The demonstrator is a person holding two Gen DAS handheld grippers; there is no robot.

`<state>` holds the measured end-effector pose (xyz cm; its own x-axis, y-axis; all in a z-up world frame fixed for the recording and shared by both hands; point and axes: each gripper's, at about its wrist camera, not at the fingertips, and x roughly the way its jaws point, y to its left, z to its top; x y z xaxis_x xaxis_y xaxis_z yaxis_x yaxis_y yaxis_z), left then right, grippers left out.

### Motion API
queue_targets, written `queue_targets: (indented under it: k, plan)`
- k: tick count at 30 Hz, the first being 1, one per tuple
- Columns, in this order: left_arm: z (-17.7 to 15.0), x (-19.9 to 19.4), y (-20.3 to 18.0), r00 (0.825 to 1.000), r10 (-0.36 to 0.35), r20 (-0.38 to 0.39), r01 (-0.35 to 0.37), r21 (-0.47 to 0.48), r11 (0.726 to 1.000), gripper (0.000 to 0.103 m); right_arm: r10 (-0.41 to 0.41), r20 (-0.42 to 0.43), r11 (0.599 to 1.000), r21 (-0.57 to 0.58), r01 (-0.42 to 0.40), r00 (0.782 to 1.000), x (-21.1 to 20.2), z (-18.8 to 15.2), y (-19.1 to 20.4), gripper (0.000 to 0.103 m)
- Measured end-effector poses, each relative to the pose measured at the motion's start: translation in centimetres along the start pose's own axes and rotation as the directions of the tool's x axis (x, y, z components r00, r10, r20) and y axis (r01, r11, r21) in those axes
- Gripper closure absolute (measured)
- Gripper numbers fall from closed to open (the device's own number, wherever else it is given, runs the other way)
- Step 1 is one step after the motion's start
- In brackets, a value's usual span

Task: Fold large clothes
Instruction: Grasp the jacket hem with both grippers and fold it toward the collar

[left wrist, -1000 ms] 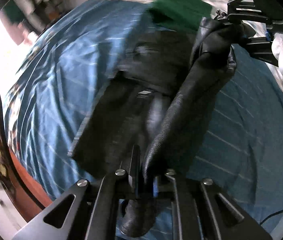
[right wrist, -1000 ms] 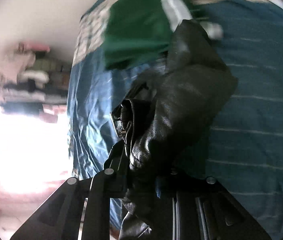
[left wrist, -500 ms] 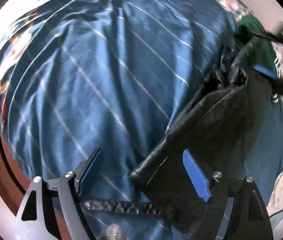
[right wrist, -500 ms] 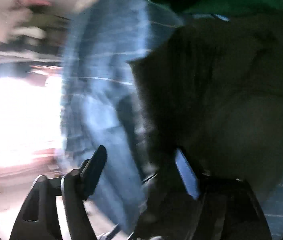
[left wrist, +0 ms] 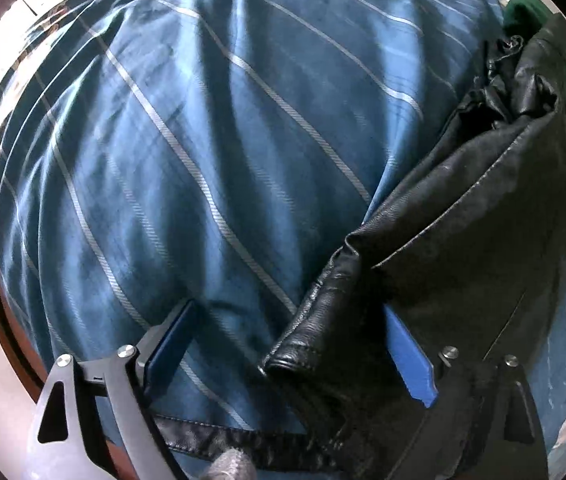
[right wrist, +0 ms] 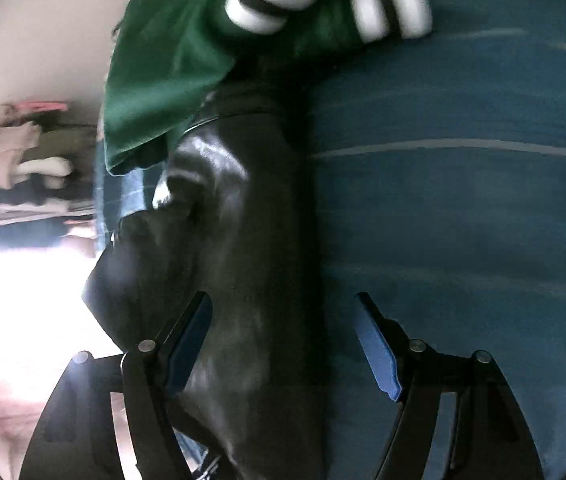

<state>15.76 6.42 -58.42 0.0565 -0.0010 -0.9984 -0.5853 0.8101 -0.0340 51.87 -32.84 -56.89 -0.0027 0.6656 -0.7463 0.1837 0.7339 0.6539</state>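
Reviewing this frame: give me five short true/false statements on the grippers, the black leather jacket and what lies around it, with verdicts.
1. The left gripper is clamped shut on the black leather jacket. False: its jaws stand open.
2. The right gripper is open. True.
3. The jacket lies on a blue striped bedspread. True.
4. A red garment lies beyond the jacket. False: it is a green garment with white stripes.
5. The jacket hangs in the air between both grippers. False: it rests on the bedspread.
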Motion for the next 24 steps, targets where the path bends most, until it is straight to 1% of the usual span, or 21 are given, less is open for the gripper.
queue_targets:
  k: [1, 2, 3, 4, 5, 6, 7, 8, 9, 10, 11, 13, 14, 15, 16, 17, 19, 21, 22, 23, 24]
  plan:
    - [0.0, -0.1, 0.0, 1.0, 0.008, 0.003, -0.008, 0.008, 1.0, 0.01, 0.023, -0.014, 1.0, -0.01, -0.023, 1.0, 1.3, 0.6, -0.2, 0.029]
    - [0.1, -0.1, -0.2, 1.0, 0.016, 0.004, -0.016, 0.016, 1.0, 0.01, 0.064, -0.023, 0.998, -0.025, -0.065, 0.998, 2.6, 1.4, -0.5, 0.029]
    - [0.7, -0.2, -0.5, 1.0, 0.023, 0.004, -0.023, 0.022, 0.999, 0.009, 0.096, -0.026, 0.994, -0.044, -0.097, 0.995, 3.4, 1.8, -0.4, 0.032]
    - [1.0, -0.1, -0.8, 0.999, 0.032, 0.005, -0.032, 0.032, 0.999, 0.009, 0.106, -0.018, 0.992, -0.064, -0.107, 0.994, 3.8, 2.0, 0.0, 0.051]
    - [1.1, 0.0, -1.2, 0.999, 0.041, 0.008, -0.041, 0.045, 0.998, 0.008, 0.096, -0.013, 0.991, -0.089, -0.097, 0.995, 4.3, 2.2, 0.4, 0.058]
    - [1.2, 0.0, -1.5, 0.999, 0.053, 0.01, -0.054, 0.059, 0.997, 0.008, 0.089, -0.008, 0.991, -0.098, -0.089, 0.996, 4.5, 2.1, 0.6, 0.071]
    - [1.4, -0.2, -2.1, 0.998, 0.064, 0.011, -0.064, 0.07, 0.995, 0.008, 0.096, 0.013, 0.991, -0.091, -0.094, 0.995, 3.9, 1.7, 0.5, 0.08]
    - [1.6, -0.3, -2.5, 0.997, 0.078, 0.008, -0.078, 0.087, 0.993, 0.008, 0.104, 0.034, 0.992, -0.071, -0.101, 0.994, 3.1, 1.4, 0.2, 0.084]
    - [1.7, -0.5, -2.8, 0.996, 0.092, 0.001, -0.091, 0.1, 0.991, 0.008, 0.147, 0.075, 0.989, -0.018, -0.147, 0.986, 1.5, 0.4, -0.3, 0.088]
    - [2.0, -1.0, -3.0, 0.995, 0.104, -0.005, -0.103, 0.116, 0.988, 0.008, 0.172, 0.102, 0.985, 0.009, -0.173, 0.98, 0.4, -0.3, -0.7, 0.088]
    - [2.2, -1.6, -3.2, 0.994, 0.111, -0.004, -0.11, 0.124, 0.986, 0.008, 0.181, 0.147, 0.981, 0.039, -0.188, 0.972, -1.7, -1.7, -1.2, 0.088]
    - [2.7, -3.3, -3.3, 0.992, 0.123, 0.013, -0.123, 0.134, 0.983, 0.008, 0.179, 0.203, 0.975, 0.097, -0.202, 0.963, -4.8, -3.8, -2.6, 0.089]
    - [2.9, -4.2, -3.0, 0.991, 0.132, 0.023, -0.133, 0.136, 0.982, 0.008, 0.164, 0.234, 0.97, 0.137, -0.199, 0.958, -6.7, -5.2, -3.8, 0.089]
    - [3.0, -5.2, -2.8, 0.99, 0.137, 0.034, -0.14, 0.131, 0.981, 0.008, 0.129, 0.278, 0.959, 0.208, -0.191, 0.952, -9.2, -7.4, -5.8, 0.089]
    - [3.1, -6.4, -2.5, 0.989, 0.138, 0.049, -0.142, 0.119, 0.983, 0.008, 0.117, 0.297, 0.948, 0.252, -0.196, 0.948, -10.7, -8.7, -7.2, 0.089]
    - [3.0, -7.2, -2.3, 0.988, 0.143, 0.058, -0.149, 0.111, 0.983, 0.008, 0.067, 0.326, 0.925, 0.333, -0.181, 0.943, -13.1, -11.3, -9.7, 0.089]
    - [2.7, -8.6, -2.0, 0.984, 0.156, 0.082, -0.163, 0.102, 0.981, 0.008, -0.004, 0.352, 0.898, 0.413, -0.152, 0.936, -16.7, -15.2, -13.0, 0.089]
    - [2.2, -9.3, -2.5, 0.979, 0.172, 0.109, -0.184, 0.114, 0.976, 0.008, -0.107, 0.354, 0.859, 0.504, -0.094, 0.929, -20.1, -19.9, -16.6, 0.089]
    - [1.7, -9.5, -2.6, 0.977, 0.177, 0.114, -0.191, 0.124, 0.974, 0.008, -0.139, 0.349, 0.841, 0.536, -0.076, 0.927, -20.6, -21.7, -17.6, 0.088]
    - [1.4, -9.1, -3.4, 0.975, 0.186, 0.119, -0.203, 0.141, 0.969, 0.008, -0.163, 0.335, 0.816, 0.575, -0.064, 0.928, -21.3, -23.4, -19.5, 0.087]
    - [1.0, -8.8, -4.2, 0.974, 0.188, 0.124, -0.206, 0.16, 0.965, 0.008, -0.179, 0.311, 0.798, 0.601, -0.047, 0.934, -21.3, -24.4, -20.9, 0.082]
